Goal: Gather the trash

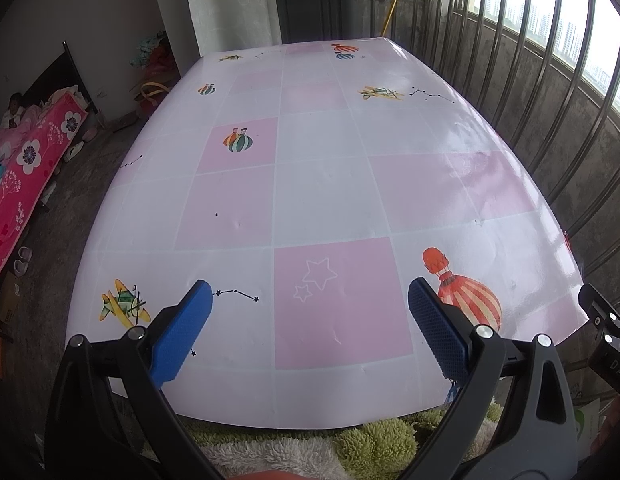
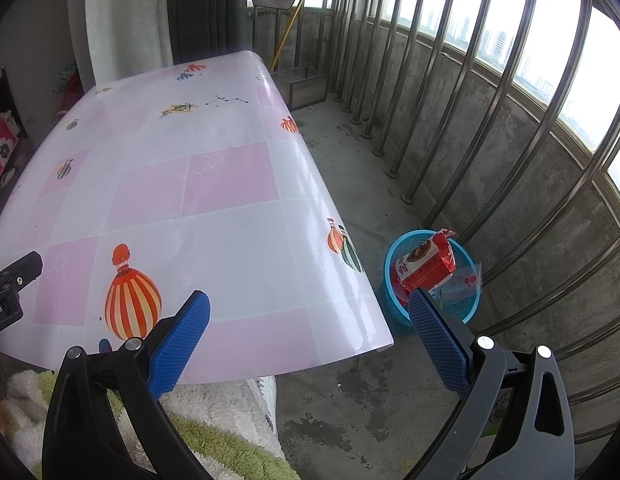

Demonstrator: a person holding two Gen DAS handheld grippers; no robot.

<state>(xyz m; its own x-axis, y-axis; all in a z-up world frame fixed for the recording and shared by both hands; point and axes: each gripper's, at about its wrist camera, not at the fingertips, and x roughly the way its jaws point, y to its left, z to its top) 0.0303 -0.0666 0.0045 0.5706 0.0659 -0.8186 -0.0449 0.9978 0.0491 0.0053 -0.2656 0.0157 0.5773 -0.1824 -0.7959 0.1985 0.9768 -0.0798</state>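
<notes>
Table [image 1: 318, 200] top bare; red wrapper [image 2: 426, 264] in blue basket [image 2: 394, 308] on floor off right edge. Left gripper [image 1: 310, 312], right gripper [image 2: 310, 316] wide open, empty. Collecting looks finished; next, withdraw.

Basket [image 2: 394, 312] base behind tablecloth [image 2: 229, 240]

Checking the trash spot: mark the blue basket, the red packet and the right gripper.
blue basket [image 2: 394, 312], right wrist view, left wall.
red packet [image 2: 428, 264], right wrist view, printed face.
right gripper [image 2: 310, 312], right wrist view, between fingertips.
</notes>
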